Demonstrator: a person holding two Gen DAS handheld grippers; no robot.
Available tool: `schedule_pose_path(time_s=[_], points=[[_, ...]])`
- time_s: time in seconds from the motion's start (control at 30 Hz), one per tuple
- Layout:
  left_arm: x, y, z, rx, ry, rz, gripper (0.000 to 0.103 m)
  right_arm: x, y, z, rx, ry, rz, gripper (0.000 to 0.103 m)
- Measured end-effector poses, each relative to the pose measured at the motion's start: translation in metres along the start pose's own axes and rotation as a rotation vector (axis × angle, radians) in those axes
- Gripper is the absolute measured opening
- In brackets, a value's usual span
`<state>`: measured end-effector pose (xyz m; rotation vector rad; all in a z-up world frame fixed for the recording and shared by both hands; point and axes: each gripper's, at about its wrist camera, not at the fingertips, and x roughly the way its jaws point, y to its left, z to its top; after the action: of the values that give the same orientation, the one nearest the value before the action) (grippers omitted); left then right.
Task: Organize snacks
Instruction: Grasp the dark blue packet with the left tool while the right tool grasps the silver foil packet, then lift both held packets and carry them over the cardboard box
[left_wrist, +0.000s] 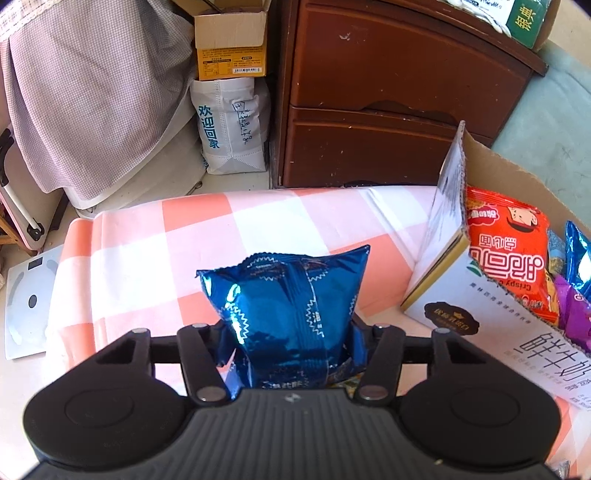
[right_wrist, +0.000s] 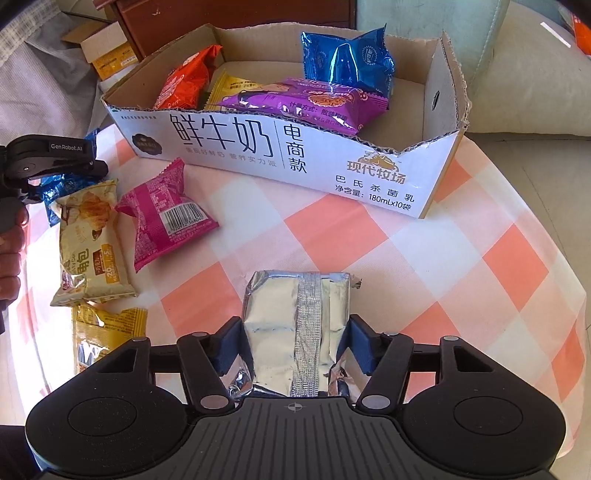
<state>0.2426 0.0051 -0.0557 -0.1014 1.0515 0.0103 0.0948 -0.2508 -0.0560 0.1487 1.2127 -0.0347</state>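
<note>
My left gripper (left_wrist: 286, 332) is shut on a blue foil snack bag (left_wrist: 288, 295), held above the checked tablecloth, left of the cut-open white milk carton box (left_wrist: 461, 295). The left gripper also shows in the right wrist view (right_wrist: 66, 166) at the far left. My right gripper (right_wrist: 295, 339) is shut on a silver foil snack pack (right_wrist: 295, 325), in front of the box (right_wrist: 295, 162). The box holds an orange bag (right_wrist: 184, 81), a yellow bag (right_wrist: 229, 86), a purple bag (right_wrist: 303, 103) and a blue bag (right_wrist: 347, 59).
On the cloth left of the box lie a pink snack bag (right_wrist: 166, 210), a cream croissant pack (right_wrist: 88, 240) and a yellow pack (right_wrist: 99, 332). A brown drawer cabinet (left_wrist: 388, 92), a white bag (left_wrist: 232, 125) and a floor scale (left_wrist: 29, 295) stand beyond the table.
</note>
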Motion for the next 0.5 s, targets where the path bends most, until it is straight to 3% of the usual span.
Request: schedule_pose_path(time_s=[0.5], points=[[-0.032,0.013,-0.010,0.060,-0.061,0.021,0.052,-0.021,0.020,0.005,-0.053,-0.088,0.131,0.060]])
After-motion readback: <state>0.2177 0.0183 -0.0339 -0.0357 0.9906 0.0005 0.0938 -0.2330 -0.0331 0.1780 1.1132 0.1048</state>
